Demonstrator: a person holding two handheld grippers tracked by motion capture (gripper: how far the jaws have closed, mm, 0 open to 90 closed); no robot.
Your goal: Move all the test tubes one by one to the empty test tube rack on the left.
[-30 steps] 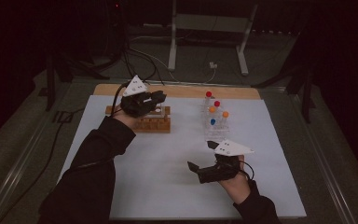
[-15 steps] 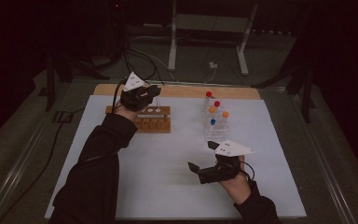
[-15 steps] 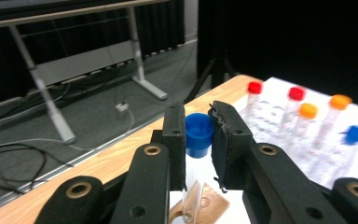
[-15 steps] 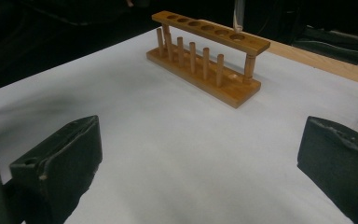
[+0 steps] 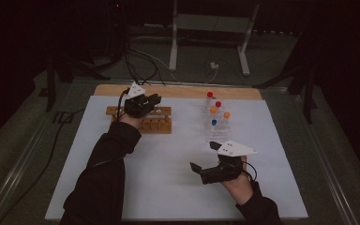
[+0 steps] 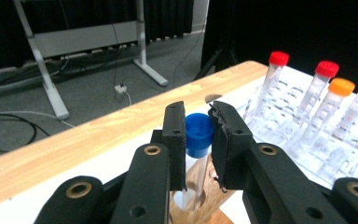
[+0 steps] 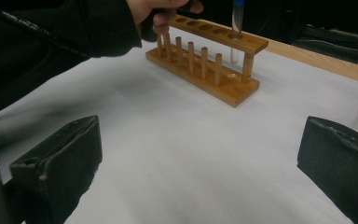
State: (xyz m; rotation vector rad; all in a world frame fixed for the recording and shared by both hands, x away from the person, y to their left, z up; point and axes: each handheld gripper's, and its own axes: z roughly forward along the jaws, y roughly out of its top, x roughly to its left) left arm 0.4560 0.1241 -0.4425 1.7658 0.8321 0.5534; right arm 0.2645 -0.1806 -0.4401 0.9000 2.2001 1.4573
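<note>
My left gripper point(image 6: 199, 122) is shut on a clear tube with a blue cap point(image 6: 199, 135). It holds the tube upright in the end hole of a wooden tube rack point(image 5: 155, 124). In the right gripper view the tube point(image 7: 235, 55) passes through the rack's top bar point(image 7: 214, 33), and its tip hangs above the base. In the high view the left gripper point(image 5: 151, 101) sits over the rack at the back left. My right gripper point(image 5: 204, 156) hovers open over the white mat at the front right, its jaws wide apart and holding nothing point(image 7: 203, 135).
A clear plastic rack point(image 5: 218, 131) holds several tubes with red, orange and blue caps at the back right. A white mat point(image 5: 168, 178) covers the table, and a wooden edge point(image 5: 192, 91) runs along the back. A metal stand and cables lie beyond.
The left gripper has shifted slightly over the wooden rack with the tube in it. The right gripper has stayed where it was, open.
</note>
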